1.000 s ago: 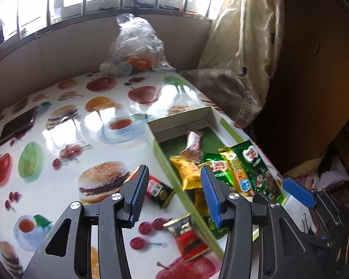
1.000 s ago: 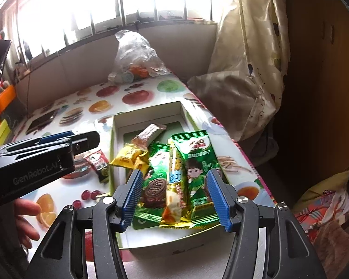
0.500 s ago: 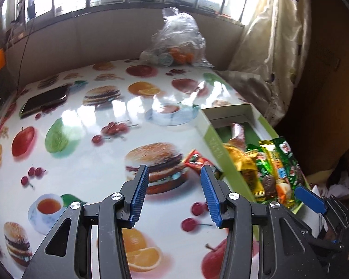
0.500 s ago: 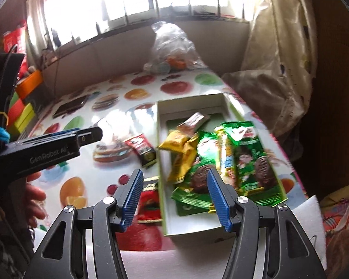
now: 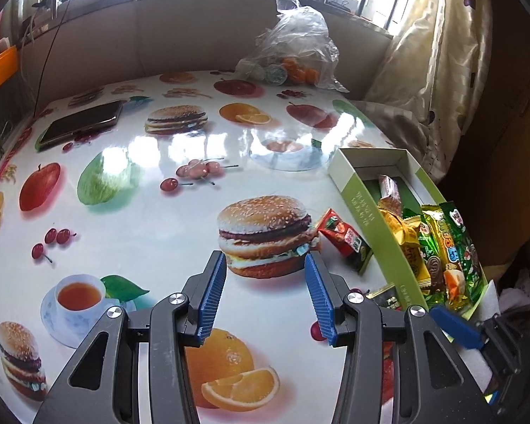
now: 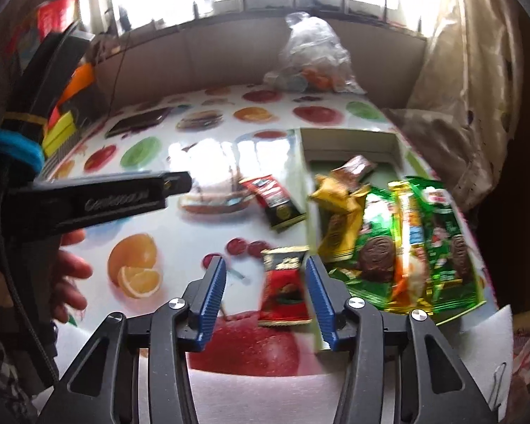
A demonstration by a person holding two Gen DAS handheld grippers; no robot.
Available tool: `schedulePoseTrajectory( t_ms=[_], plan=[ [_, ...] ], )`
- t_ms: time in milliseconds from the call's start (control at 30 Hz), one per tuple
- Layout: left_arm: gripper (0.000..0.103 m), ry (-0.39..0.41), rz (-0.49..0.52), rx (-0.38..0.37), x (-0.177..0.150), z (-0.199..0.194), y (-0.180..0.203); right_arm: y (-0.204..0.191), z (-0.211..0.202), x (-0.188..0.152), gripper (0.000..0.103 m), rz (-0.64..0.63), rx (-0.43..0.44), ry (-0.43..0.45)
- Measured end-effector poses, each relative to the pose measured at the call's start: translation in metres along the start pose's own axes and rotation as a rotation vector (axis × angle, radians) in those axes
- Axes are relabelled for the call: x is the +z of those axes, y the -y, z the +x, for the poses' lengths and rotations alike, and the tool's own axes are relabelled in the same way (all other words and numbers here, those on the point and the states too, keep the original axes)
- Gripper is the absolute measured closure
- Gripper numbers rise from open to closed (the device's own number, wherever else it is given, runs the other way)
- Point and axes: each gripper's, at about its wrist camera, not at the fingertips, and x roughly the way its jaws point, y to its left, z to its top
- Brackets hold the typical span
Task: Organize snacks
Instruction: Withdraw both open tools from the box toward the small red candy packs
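A green box (image 5: 365,208) at the table's right edge holds several snack packs: yellow, green and a brown one; it also shows in the right wrist view (image 6: 312,190). Two red-black snack packets lie on the table left of the box: a far one (image 6: 274,201) (image 5: 344,238) and a near one (image 6: 284,289). My right gripper (image 6: 265,298) is open, with the near packet between its fingers, close to the right finger. My left gripper (image 5: 265,295) is open and empty over the printed burger, left of the far packet.
A phone (image 5: 83,122) lies at the table's far left. A clear plastic bag (image 5: 296,53) of items sits at the back by the window. A curtain (image 5: 441,53) hangs at the right. The table (image 5: 130,212) has a glossy fruit-and-burger print.
Both grippers have swung left, away from the box. The right gripper, over the box before, now has the near red packet between its fingers. Both stay open.
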Motion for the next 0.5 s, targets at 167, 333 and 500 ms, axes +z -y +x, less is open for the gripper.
schedulePoseTrajectory(
  t_ms=[167,333,500],
  plan=[
    [0.056,-0.004,-0.009,-0.001,0.0,0.003,-0.005,-0.006,0.014,-0.002,0.06,-0.02,-0.045,-0.035],
    [0.056,-0.01,-0.015,-0.001,-0.001,0.006,-0.009,-0.014,0.026,-0.004,0.063,-0.061,-0.099,-0.071],
    [0.056,-0.014,-0.014,-0.005,0.0,0.008,-0.01,-0.014,0.039,-0.006,0.067,-0.067,-0.137,-0.105]
  ],
)
